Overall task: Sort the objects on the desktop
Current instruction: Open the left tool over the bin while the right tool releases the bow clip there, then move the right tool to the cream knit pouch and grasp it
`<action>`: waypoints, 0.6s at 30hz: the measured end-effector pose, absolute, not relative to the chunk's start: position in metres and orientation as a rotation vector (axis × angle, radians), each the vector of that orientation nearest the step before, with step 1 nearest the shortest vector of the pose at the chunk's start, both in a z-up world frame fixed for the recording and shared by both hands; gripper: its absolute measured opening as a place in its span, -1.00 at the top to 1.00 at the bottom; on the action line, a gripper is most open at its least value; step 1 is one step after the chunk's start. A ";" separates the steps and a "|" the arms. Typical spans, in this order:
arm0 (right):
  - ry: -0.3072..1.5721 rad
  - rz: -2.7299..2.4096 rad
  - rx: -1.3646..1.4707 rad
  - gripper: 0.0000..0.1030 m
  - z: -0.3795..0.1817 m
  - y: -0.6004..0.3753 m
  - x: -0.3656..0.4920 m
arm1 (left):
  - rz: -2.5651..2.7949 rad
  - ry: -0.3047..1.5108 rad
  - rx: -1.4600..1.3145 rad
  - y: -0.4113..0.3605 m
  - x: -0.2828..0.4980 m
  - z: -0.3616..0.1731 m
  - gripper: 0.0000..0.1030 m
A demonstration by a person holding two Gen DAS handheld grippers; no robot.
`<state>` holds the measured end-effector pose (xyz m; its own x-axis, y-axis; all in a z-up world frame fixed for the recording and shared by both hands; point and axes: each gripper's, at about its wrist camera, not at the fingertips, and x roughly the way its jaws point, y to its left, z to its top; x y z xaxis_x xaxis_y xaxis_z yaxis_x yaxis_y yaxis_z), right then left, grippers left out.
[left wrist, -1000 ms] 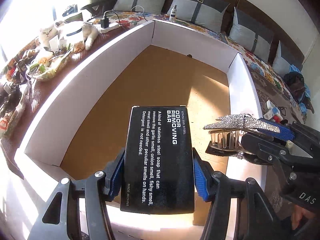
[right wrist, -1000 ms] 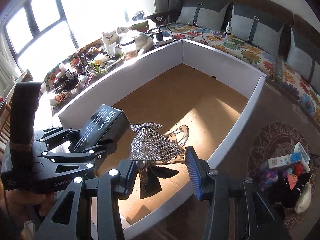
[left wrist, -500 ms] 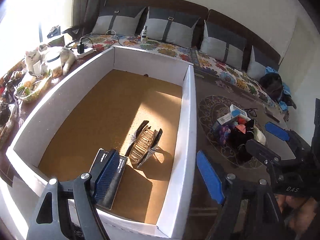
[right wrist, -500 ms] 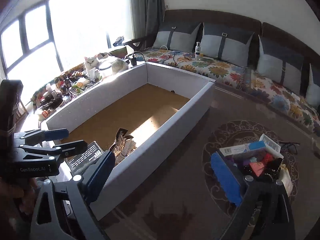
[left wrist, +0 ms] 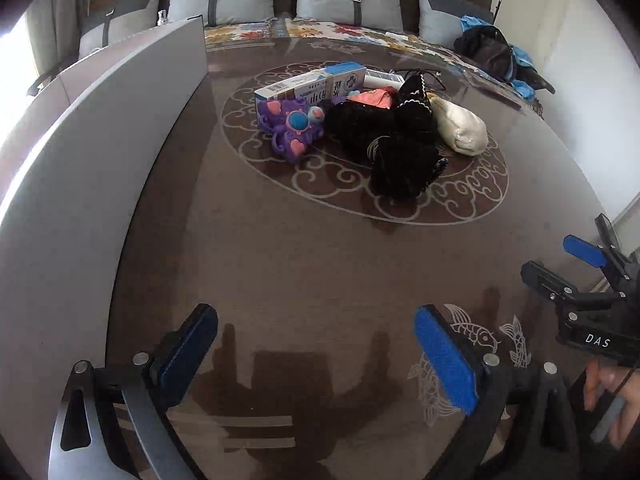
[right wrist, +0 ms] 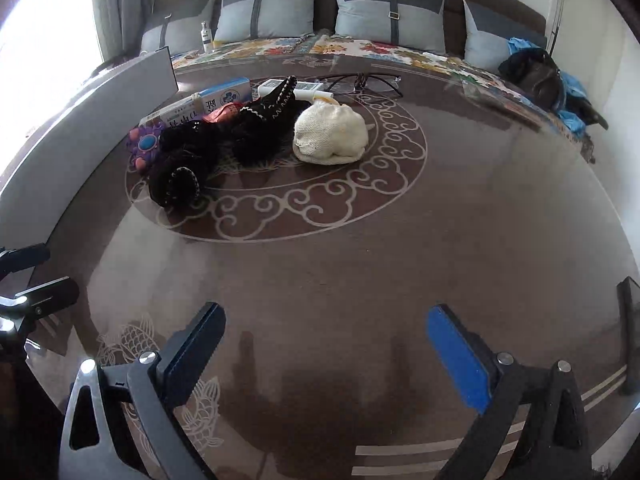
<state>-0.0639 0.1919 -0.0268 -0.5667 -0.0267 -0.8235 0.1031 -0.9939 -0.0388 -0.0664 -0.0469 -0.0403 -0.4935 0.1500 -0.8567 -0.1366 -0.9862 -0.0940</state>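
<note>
- Since a second ago I have let go of the black box and the sequinned hair clip inside the white tray (left wrist: pixel 100 128); both tools have swung off it and now face the pile on the table (left wrist: pixel 320 264).
- Left gripper (left wrist: pixel 316 354): empty, jaws opening, nearly full spread. Right gripper (right wrist: pixel 326 350): empty, spread wide.
- Remaining items sit heaped mid-table on the round pattern, beside the tray's wall: purple toy (left wrist: pixel 292 128), blue-and-white carton (left wrist: pixel 316 86), black knit pieces (right wrist: pixel 224 140), cream pouch (right wrist: pixel 330 134).
- Risk: the knit pieces overlap the toy and carton; a careless grab may drag neighbours along or snag the yarn.
- Both tools point steeply down, well short of the heap.
</note>
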 end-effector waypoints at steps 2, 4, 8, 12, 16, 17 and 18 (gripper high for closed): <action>0.153 -2.708 1.427 -0.96 -0.030 0.188 -0.064 | 2.593 -0.045 -1.471 -0.053 -0.070 -0.042 -0.95; 0.179 -2.701 1.435 -0.96 -0.035 0.181 -0.067 | 2.609 -0.071 -1.465 -0.058 -0.074 -0.043 -0.95; 0.208 -2.704 1.436 -0.98 -0.042 0.172 -0.074 | 2.635 -0.104 -1.462 -0.064 -0.080 -0.049 -0.95; 0.151 -2.710 1.442 -1.00 -0.045 0.175 -0.083 | 2.669 -0.044 -1.442 -0.062 -0.082 -0.050 -0.95; 0.086 -2.727 1.418 -1.00 -0.047 0.180 -0.084 | 2.698 0.078 -1.435 -0.052 -0.080 -0.054 -1.00; 0.085 -2.735 1.411 -1.00 -0.047 0.180 -0.083 | 2.697 0.065 -1.432 -0.052 -0.081 -0.054 -1.00; 0.083 -2.739 1.408 -1.00 -0.047 0.179 -0.084 | 2.697 0.066 -1.434 -0.052 -0.082 -0.054 -1.00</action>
